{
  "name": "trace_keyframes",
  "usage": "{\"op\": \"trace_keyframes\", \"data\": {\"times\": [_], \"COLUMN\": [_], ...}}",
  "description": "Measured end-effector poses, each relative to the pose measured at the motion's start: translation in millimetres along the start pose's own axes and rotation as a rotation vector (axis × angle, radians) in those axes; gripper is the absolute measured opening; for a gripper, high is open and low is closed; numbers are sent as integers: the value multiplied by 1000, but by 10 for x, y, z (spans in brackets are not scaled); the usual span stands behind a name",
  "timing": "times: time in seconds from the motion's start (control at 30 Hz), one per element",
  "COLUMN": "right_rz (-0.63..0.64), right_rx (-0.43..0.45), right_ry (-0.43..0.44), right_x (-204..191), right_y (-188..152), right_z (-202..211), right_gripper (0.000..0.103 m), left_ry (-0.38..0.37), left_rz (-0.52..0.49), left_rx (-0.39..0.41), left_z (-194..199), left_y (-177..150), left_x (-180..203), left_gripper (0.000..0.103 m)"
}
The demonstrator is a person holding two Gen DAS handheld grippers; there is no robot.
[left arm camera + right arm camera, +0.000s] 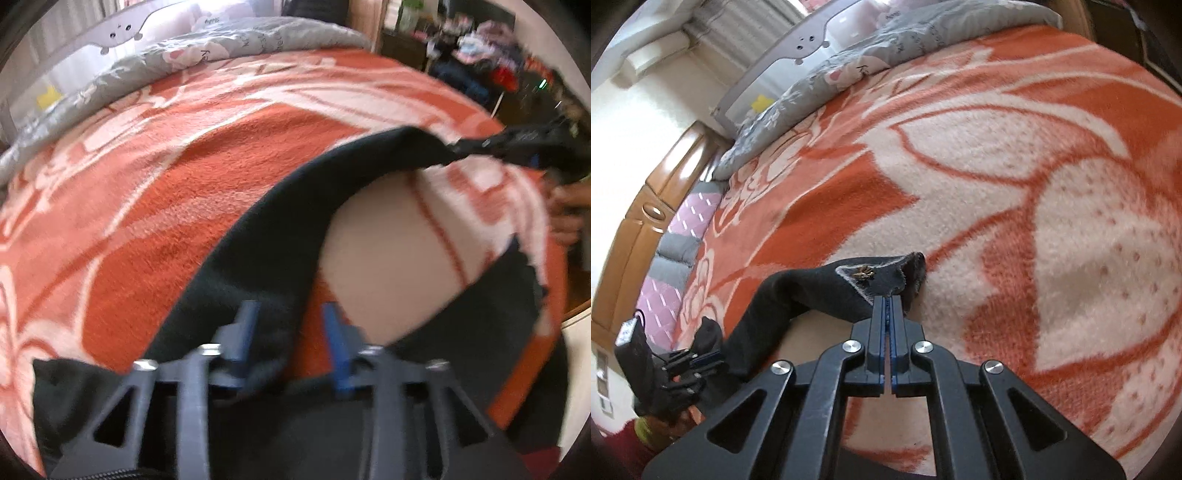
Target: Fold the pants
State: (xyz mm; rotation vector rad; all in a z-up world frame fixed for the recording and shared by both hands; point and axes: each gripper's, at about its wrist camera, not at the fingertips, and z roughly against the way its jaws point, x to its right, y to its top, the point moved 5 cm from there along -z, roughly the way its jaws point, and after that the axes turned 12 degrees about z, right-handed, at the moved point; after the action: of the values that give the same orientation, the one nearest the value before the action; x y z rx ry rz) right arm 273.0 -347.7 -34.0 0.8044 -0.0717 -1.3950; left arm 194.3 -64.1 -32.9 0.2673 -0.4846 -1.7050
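Over the bed (1034,166) | right tongs (887,295) clamping pants (280,229) | left tongs (291,321) gaping, cloth slack between | risk: pants sagging, fold skewing

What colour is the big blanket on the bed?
The blanket is orange with big cream-white flower shapes, clearest in the right wrist view.

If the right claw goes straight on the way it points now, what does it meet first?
The right claw is shut on a corner of the black pants, so that cloth is already at its tips. Past it, the line probably meets the orange and white blanket on the bed; depth is unclear.
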Motion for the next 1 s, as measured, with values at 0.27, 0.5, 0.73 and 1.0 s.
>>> {"op": "trace_keyframes", "data": {"times": [0.27, 0.5, 0.73, 1.0], "right_rz": [-10, -24, -18, -3], "right_rx": [22, 52, 26, 20], "right_ry": [31, 19, 0, -53], "right_x": [-45, 58, 87, -20], "right_y": [30, 72, -246, -858], "right_z": [-24, 127, 386, 756], "right_gripper": [2, 2, 2, 2], "left_ry": [107, 44, -51, -91], "left_rz": [-86, -46, -39, -74], "left_rx": [-127, -58, -12, 25], "left_z": [-616, -212, 422, 706], "left_y": [0, 13, -340, -789], "left_x": [-8, -230, -344, 8], "left_gripper": [12, 2, 2, 2]}}
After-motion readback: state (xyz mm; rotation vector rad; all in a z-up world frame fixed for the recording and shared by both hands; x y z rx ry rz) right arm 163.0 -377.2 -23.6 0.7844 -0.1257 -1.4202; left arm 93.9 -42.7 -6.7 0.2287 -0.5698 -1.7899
